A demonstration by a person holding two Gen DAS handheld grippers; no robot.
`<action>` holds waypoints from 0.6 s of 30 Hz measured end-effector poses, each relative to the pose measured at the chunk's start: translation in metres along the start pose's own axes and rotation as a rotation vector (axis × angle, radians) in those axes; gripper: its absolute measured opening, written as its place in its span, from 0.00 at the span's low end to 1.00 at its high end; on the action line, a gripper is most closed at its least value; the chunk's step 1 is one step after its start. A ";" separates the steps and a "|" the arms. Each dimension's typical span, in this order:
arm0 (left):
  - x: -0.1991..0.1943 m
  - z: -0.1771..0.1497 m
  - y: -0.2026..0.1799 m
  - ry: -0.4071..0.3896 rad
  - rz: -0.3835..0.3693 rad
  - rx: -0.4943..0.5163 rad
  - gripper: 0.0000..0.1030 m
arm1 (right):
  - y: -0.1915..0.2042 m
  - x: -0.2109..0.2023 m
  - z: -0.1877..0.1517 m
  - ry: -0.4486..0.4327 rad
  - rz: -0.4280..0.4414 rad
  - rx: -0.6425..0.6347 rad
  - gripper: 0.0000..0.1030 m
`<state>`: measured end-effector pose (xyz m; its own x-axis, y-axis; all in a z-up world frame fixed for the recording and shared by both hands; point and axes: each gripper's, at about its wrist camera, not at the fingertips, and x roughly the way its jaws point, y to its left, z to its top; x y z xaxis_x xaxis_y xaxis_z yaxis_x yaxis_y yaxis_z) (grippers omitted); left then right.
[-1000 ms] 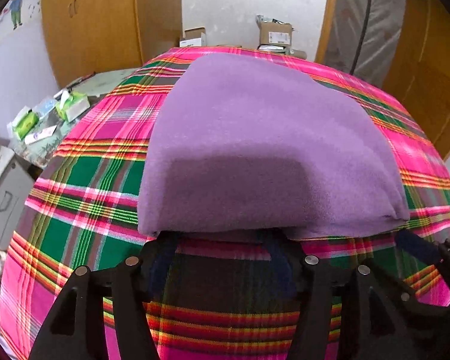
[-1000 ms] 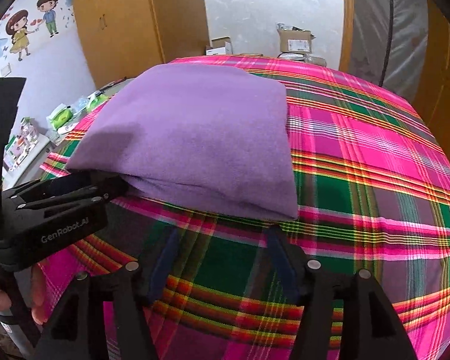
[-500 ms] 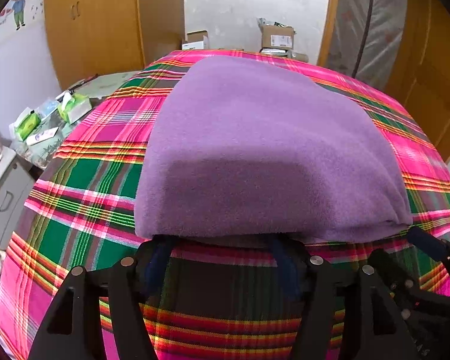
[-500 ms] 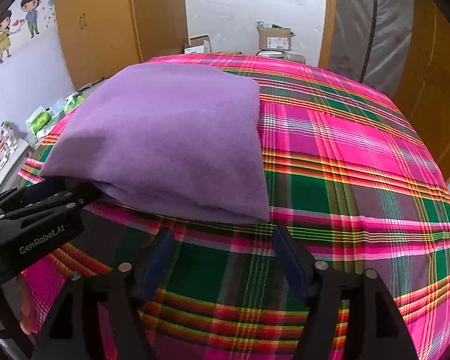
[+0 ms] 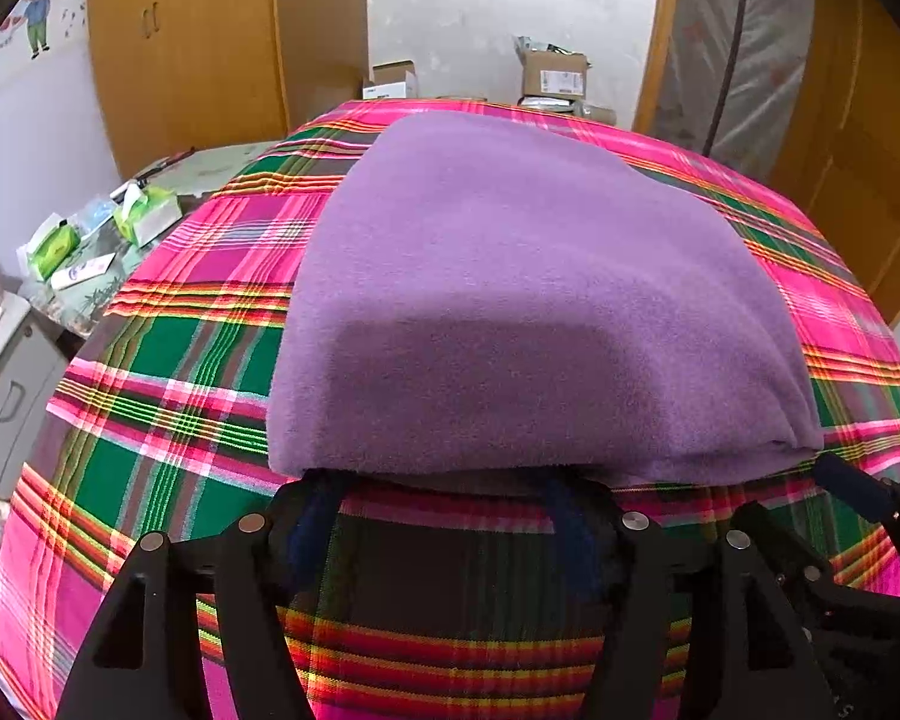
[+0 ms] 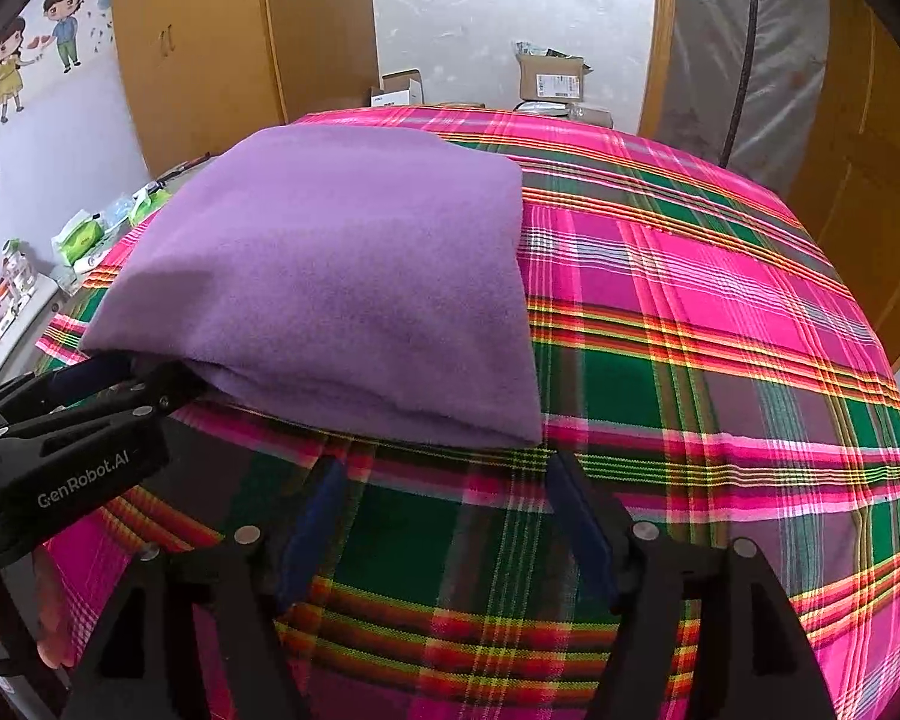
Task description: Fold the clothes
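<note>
A folded purple cloth lies flat on the pink and green plaid bedspread. My left gripper is open at the cloth's near edge, its blue-padded fingertips just under the hem, pinching nothing. In the right wrist view the same cloth sits to the left. My right gripper is open just short of the cloth's near right corner, over bare bedspread. The left gripper also shows there at the cloth's near left corner. The right gripper appears at the left wrist view's right edge.
Cardboard boxes stand beyond the bed's far end. A wooden wardrobe fills the back left and a wooden door the right. Left of the bed, a low table holds tissue packs beside a grey drawer unit.
Both pairs of jaws stand a little wider than a second ago. The purple cloth lies where it was, and neither gripper has shifted along it.
</note>
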<state>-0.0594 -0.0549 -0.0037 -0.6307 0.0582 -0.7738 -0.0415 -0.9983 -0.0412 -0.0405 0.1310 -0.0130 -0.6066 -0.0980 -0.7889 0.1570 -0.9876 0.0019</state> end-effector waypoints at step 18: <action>0.000 -0.001 -0.003 0.004 -0.009 0.009 0.71 | 0.002 0.000 0.001 0.004 -0.022 0.015 0.73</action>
<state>-0.0581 -0.0515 -0.0040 -0.6273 0.0667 -0.7760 -0.0537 -0.9977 -0.0424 -0.0411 0.1293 -0.0129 -0.6064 -0.0759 -0.7915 0.1318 -0.9913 -0.0059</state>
